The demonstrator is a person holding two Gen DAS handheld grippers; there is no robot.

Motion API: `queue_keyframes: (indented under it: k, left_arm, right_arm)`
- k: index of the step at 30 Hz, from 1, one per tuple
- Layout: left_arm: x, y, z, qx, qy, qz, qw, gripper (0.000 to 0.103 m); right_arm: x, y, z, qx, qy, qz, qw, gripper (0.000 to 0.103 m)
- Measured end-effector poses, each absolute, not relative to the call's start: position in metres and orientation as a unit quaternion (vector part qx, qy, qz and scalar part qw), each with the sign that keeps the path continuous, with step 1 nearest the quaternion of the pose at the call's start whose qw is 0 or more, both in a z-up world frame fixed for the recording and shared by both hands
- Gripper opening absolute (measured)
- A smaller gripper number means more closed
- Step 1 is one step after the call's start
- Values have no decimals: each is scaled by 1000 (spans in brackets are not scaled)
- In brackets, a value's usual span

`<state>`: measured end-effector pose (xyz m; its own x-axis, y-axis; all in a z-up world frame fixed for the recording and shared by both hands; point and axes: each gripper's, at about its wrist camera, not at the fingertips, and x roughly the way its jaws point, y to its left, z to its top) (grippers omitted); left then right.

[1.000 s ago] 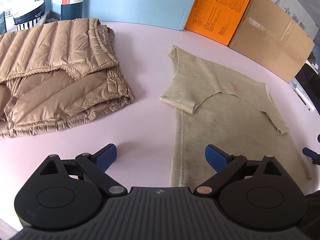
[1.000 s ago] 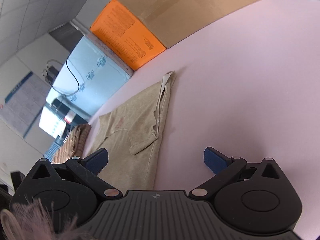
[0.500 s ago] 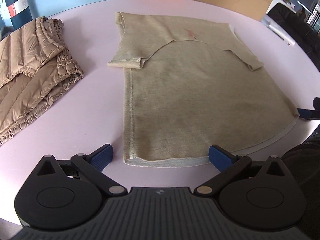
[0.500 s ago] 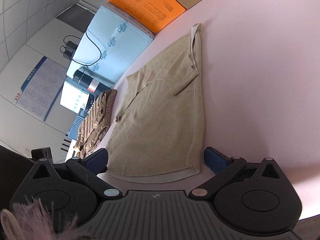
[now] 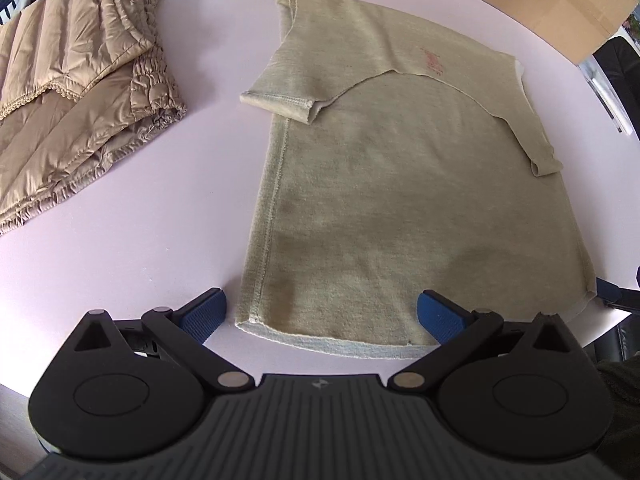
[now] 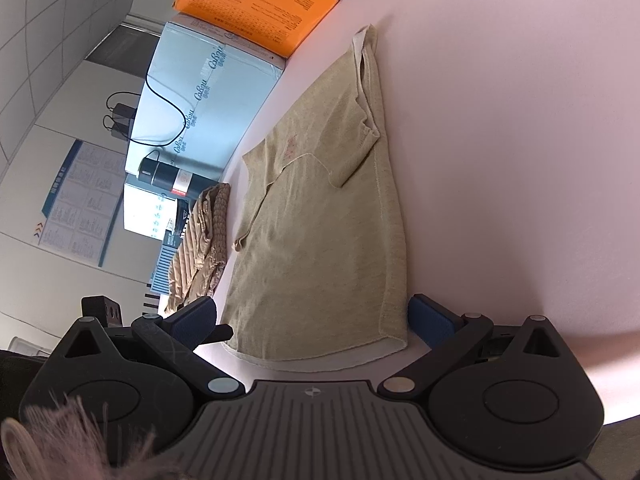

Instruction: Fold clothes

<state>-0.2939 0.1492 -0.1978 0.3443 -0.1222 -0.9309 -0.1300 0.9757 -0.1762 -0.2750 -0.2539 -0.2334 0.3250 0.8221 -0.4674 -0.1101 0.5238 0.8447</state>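
An olive-beige T-shirt [image 5: 400, 208] lies flat on the pale pink table [image 5: 160, 208], both short sleeves folded inward over the body. My left gripper [image 5: 322, 314] stands open above the near left corner of its hem, blue pads either side of the cloth edge, not touching it. The right wrist view shows the same T-shirt [image 6: 328, 240] lengthwise; my right gripper [image 6: 312, 320] is open at the hem's other corner, jaws wide and nothing pinched. One blue fingertip of the right gripper [image 5: 608, 292] shows at the hem's right end in the left wrist view.
A folded tan quilted jacket [image 5: 76, 92] lies to the left of the shirt, also seen as jacket [image 6: 204, 240]. Cardboard box [image 5: 536, 4], orange box [image 6: 256, 0] and light blue box [image 6: 200, 92] line the table's far edge. The near table edge runs just below the hem.
Both grippers have tilted downward and drawn back toward the shirt's hem; the hem now sits between each pair of pads. The left jaws widened slightly. The shirt lies unmoved.
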Motion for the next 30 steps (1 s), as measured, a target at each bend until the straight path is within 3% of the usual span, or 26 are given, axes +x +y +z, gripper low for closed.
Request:
queue_keyframes:
  k: [3, 7, 8, 10, 11, 12, 14, 17, 27, 30]
  left_arm:
    - [-291, 144, -196, -96, 575, 14, 813, 96]
    - [-290, 147, -193, -88, 577, 30, 811, 79]
    - [-290, 148, -193, -86, 578, 34, 811, 73]
    - [-290, 149, -190, -77, 577, 42, 812, 61]
    - [-290, 149, -189, -71, 577, 45, 813, 48]
    - [-289, 150, -187, -67, 574, 45, 815, 42]
    - [-288, 151, -186, -68, 571, 41, 817, 15]
    - [-287, 153, -186, -70, 571, 34, 818, 10]
    - [-276, 142, -187, -12, 574, 34, 818, 12]
    - [-273, 140, -188, 7, 574, 36, 818, 24]
  right_arm:
    - [-273, -253, -232, 364, 491, 316, 726, 103]
    - [-272, -246, -227, 339, 506, 307, 731, 96]
    - [-271, -245, -228, 334, 512, 303, 731, 83]
    - [-269, -244, -232, 330, 528, 291, 727, 42]
    - [-268, -244, -234, 327, 537, 283, 725, 10]
    - [-268, -243, -237, 320, 543, 279, 724, 6]
    - [-268, -243, -240, 318, 542, 283, 725, 6]
    - [-265, -242, -241, 322, 538, 290, 723, 5]
    - [-259, -244, -238, 331, 537, 305, 714, 5]
    - [-258, -245, -245, 334, 548, 297, 707, 6]
